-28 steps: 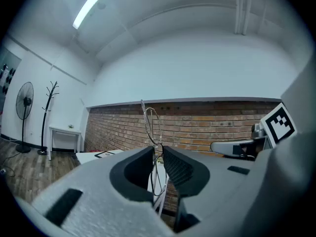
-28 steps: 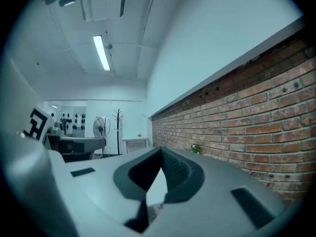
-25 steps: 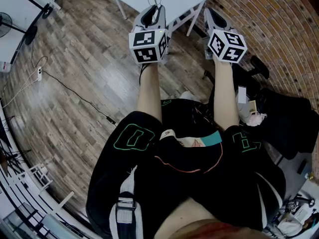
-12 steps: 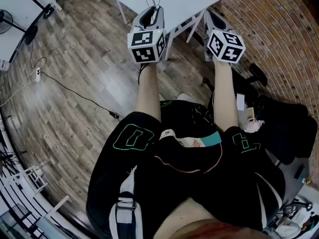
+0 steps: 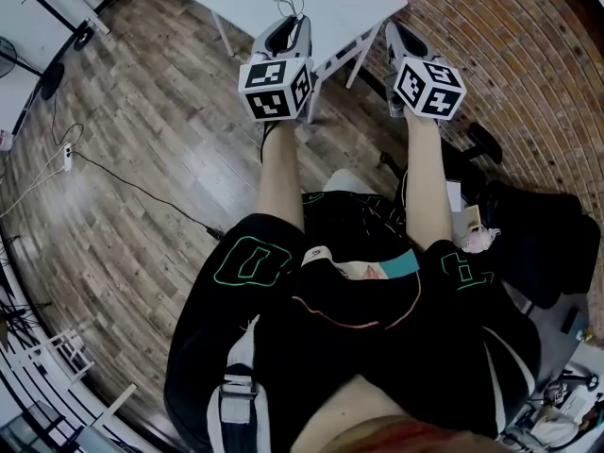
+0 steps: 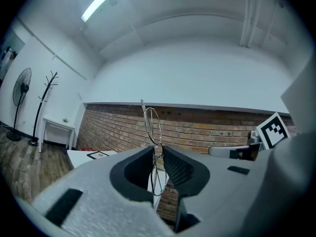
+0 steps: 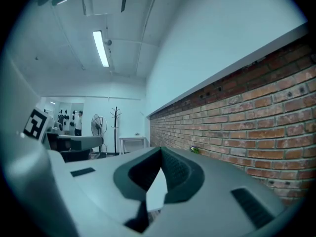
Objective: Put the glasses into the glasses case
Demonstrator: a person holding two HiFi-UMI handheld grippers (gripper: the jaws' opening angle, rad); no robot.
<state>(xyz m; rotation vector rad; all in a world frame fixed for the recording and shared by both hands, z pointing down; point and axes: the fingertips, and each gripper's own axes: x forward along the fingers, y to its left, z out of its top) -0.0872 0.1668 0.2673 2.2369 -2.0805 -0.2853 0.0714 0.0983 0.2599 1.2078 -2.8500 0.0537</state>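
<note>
Left tongs (image 6: pixel 158 151) clamped on thin wire-framed glasses (image 6: pixel 152 125); the frame stuck up past the tips, centre of the left gripper view. Right tongs (image 7: pixel 160 152) closed together, nothing between. Head view: both pointed toward the white worktop (image 5: pixel 349 12), top centre.

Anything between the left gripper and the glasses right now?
Nothing. In the left gripper view, the left gripper is shut directly on the glasses, and their thin wire frame sticks up from between its jaws.
</note>
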